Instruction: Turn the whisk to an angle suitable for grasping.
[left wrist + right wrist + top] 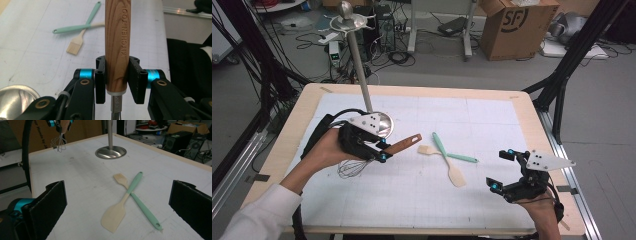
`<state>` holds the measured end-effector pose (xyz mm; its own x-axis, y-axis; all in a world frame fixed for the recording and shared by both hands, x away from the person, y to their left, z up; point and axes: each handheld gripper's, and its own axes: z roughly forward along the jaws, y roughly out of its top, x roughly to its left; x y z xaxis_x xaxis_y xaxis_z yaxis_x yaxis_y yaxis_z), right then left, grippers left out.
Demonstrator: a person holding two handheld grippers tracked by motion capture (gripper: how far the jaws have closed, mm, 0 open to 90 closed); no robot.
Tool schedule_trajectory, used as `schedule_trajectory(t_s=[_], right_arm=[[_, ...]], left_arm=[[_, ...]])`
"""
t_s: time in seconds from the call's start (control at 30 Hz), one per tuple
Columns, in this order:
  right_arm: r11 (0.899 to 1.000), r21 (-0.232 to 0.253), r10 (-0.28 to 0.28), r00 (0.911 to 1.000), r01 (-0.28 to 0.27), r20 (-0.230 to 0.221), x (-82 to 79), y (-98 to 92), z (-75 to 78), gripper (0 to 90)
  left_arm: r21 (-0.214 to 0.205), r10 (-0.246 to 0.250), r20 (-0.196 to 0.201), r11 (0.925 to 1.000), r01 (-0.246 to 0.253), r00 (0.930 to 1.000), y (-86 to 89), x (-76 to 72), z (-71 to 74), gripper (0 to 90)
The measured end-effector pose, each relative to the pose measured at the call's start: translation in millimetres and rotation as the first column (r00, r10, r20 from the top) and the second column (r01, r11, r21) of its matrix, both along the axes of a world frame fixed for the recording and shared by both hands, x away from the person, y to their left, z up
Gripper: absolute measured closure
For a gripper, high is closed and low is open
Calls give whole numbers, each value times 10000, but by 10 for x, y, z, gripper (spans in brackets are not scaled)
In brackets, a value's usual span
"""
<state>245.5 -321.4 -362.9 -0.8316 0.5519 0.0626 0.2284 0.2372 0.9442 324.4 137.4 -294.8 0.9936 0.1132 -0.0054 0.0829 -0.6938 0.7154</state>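
Left gripper (117, 82) clamped on the whisk (117, 47), wooden handle pointing toward the crossed spatula (455, 174) and brush (452, 152); right gripper (504, 169) gapes wide, nearer them.

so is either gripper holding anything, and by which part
The left gripper holds the whisk by the lower end of its wooden handle, just above the wires. The right gripper is open and holds nothing.

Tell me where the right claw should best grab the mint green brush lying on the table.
Probably the bare green handle of the brush near its hole end, clear of where the spatula crosses it. It lies flat, so bring the open right claw down from above, jaws straddling the handle's width.
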Motion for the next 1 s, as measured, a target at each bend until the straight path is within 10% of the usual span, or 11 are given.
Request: schedule_trajectory(t_s=[0.43, 1.0], right_arm=[[9881, -411, 1493, 9886, -1483, 215, 107, 303, 423, 3], [9219, -495, 3858, 9221, -3842, 305, 430, 790, 761, 3]], left_arm=[[-1040, -829, 136, 9910, 838, 9965, 47, -104, 110, 704], [-1497, -1344, 67, 9796, 1339, 9909, -114, -112, 126, 705]])
